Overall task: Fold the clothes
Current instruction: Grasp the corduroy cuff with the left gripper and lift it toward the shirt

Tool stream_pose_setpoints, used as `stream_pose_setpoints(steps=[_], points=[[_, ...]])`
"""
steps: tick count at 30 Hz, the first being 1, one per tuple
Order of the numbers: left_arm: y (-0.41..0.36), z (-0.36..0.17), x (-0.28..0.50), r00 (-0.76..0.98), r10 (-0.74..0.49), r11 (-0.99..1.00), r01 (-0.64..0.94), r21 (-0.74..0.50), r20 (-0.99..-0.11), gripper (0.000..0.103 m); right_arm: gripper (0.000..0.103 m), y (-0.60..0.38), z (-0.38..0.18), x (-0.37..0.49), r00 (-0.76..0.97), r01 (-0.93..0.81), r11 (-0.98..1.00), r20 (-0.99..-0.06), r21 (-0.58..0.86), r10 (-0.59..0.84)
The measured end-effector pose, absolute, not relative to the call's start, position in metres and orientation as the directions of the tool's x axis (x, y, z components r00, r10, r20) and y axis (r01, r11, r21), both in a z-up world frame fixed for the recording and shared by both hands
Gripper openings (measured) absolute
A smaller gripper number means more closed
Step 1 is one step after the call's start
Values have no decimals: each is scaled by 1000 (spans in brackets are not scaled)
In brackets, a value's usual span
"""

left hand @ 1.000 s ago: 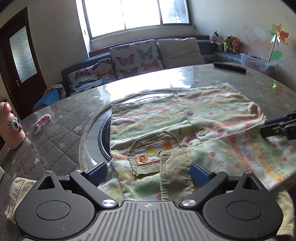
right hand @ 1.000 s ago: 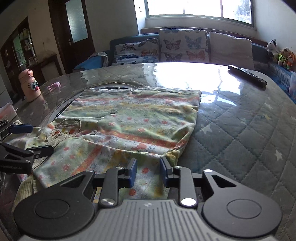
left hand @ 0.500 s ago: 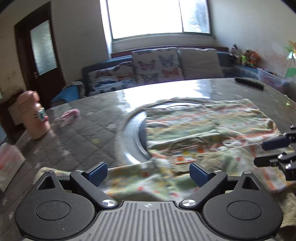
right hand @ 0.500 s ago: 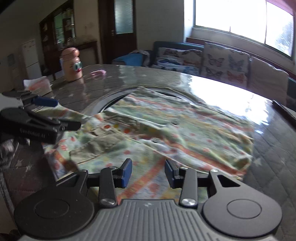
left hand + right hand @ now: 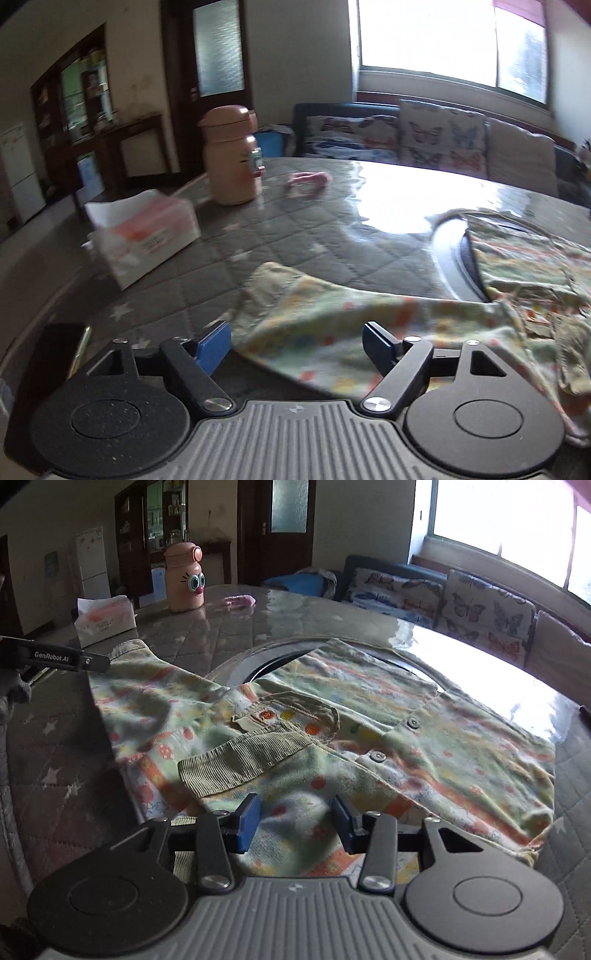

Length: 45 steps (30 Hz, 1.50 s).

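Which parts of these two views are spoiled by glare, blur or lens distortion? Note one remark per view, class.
Left wrist view: motion blur smears the pink bottle and the garment; window glare whitens the table. Right wrist view: sharper, though the window is blown out, its reflection glares beyond the garment, and fisheye bends the frame edges.

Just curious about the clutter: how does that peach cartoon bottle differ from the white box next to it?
The bottle stands tall, rounded and peach, with cartoon eyes; the tissue box sits low, boxy and white with pink print. The bottle is capped; the box shows tissue on top. Both rest on the quilted table, beyond the garment.
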State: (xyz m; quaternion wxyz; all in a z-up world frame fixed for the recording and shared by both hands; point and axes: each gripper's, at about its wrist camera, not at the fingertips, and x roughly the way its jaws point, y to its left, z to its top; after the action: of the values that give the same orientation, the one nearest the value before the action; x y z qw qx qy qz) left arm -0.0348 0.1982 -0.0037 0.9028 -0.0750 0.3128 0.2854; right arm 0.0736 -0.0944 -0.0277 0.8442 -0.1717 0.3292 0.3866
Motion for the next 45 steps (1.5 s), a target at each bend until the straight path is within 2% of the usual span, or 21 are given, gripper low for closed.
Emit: stream_pose_setpoints(steps=[10,12,16,23,29,33,38,45], points=[[240,-19,-47,573,496,725,-687,-53,-652,48,45,-101,-15,70,487,-764,645,-671,-16,559],[245,-21,-48,574,490,718,-692,-69,-656,38,45,-101,-14,71,488,-762,647,-669,-13,561],[249,-23,-45,581,485,721,-689,-77,-654,34,45,-102,-12,71,494,-757,653,-665,-11,561],[252,-24,-39,602,470,734,-673,-93,-646,13,45,-108,-11,70,501,-745,667,-660,-1,559],[247,-16,-37,631,470,744,-659,-107,-618,5,45,-116,-8,72,514,-728,685,-653,11,557],[223,12,-36,700,446,791,-600,-120,-558,3,45,-124,-6,75,529,-711,703,-640,24,557],[168,51,-26,833,297,901,-406,-153,-467,2,45,-143,-2,77,558,-672,739,-624,47,547],[77,66,-2,912,-60,983,-17,-184,-406,2,45,-187,2,83,614,-582,808,-601,93,511]])
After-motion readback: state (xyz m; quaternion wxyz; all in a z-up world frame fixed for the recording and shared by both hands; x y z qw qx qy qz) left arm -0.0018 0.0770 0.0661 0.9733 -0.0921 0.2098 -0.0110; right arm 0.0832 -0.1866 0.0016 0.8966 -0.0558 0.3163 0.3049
